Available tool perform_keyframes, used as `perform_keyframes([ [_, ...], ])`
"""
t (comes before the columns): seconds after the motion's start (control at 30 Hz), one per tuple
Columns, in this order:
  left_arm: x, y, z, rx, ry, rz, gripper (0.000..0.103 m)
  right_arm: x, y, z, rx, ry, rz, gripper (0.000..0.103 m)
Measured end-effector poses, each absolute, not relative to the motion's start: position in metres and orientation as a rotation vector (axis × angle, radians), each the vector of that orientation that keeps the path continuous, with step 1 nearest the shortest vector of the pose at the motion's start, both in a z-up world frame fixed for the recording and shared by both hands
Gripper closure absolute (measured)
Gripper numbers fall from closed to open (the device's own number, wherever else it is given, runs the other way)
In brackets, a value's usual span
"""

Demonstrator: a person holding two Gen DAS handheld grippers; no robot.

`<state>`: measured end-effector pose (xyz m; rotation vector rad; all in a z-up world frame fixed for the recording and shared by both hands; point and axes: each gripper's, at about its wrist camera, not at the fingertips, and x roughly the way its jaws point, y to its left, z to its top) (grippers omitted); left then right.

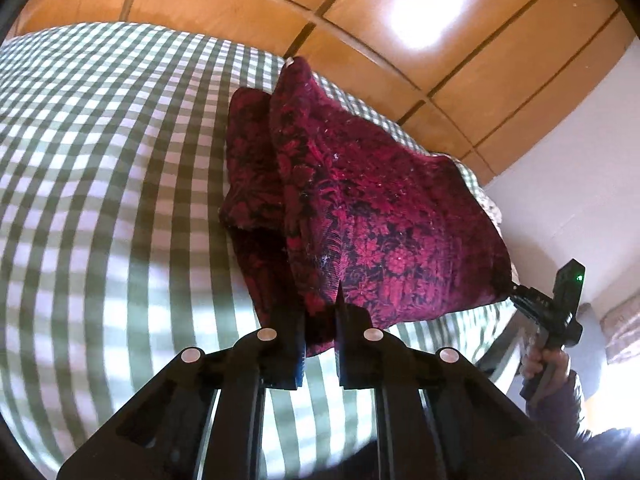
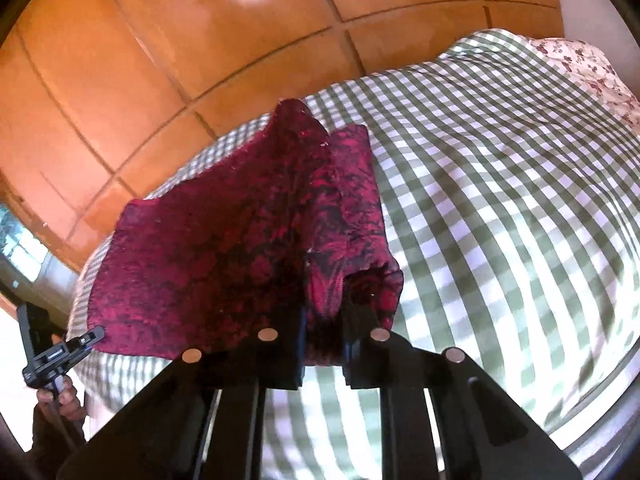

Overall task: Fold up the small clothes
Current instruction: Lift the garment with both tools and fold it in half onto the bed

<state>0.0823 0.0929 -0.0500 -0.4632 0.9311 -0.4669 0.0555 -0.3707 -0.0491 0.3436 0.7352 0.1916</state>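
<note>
A dark red floral garment (image 1: 360, 208) hangs stretched between both grippers above the green-and-white checked bed sheet (image 1: 100, 160). In the left wrist view my left gripper (image 1: 320, 316) is shut on the garment's near edge, with cloth bunched between the fingers. My right gripper (image 1: 520, 294) pinches the far right corner. In the right wrist view the right gripper (image 2: 324, 320) is shut on a gathered fold of the garment (image 2: 224, 248), and the left gripper (image 2: 94, 334) grips the lower left corner. The cloth's far part drapes in folds toward the sheet (image 2: 500, 200).
Glossy wooden panels (image 1: 400, 20) rise behind the bed. A floral pillow (image 2: 592, 68) lies at the bed's far right end. A hand (image 1: 544, 360) holds the right gripper's handle near a white wall (image 1: 580, 180). A window (image 2: 20, 240) shows at the left edge.
</note>
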Motion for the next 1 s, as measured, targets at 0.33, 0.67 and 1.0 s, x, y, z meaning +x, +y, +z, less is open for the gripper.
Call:
perform_keyframes([
  [0.33, 0.032, 0.105, -0.053, -0.432, 0.983, -0.436, 0.078, 0.013, -0.381, -0.075, 0.366, 0.824, 0.191, 0.080],
  [0.67, 0.109, 0.114, -0.016, -0.486, 0.864, -0.345, 0.061, 0.093, -0.362, -0.030, 0.256, 0.690, 0.066, 0.049],
  [1.0, 0.169, 0.079, -0.013, -0.417, 0.913, -0.280, 0.093, 0.154, -0.340, -0.037, 0.186, 0.745, 0.043, 0.084],
])
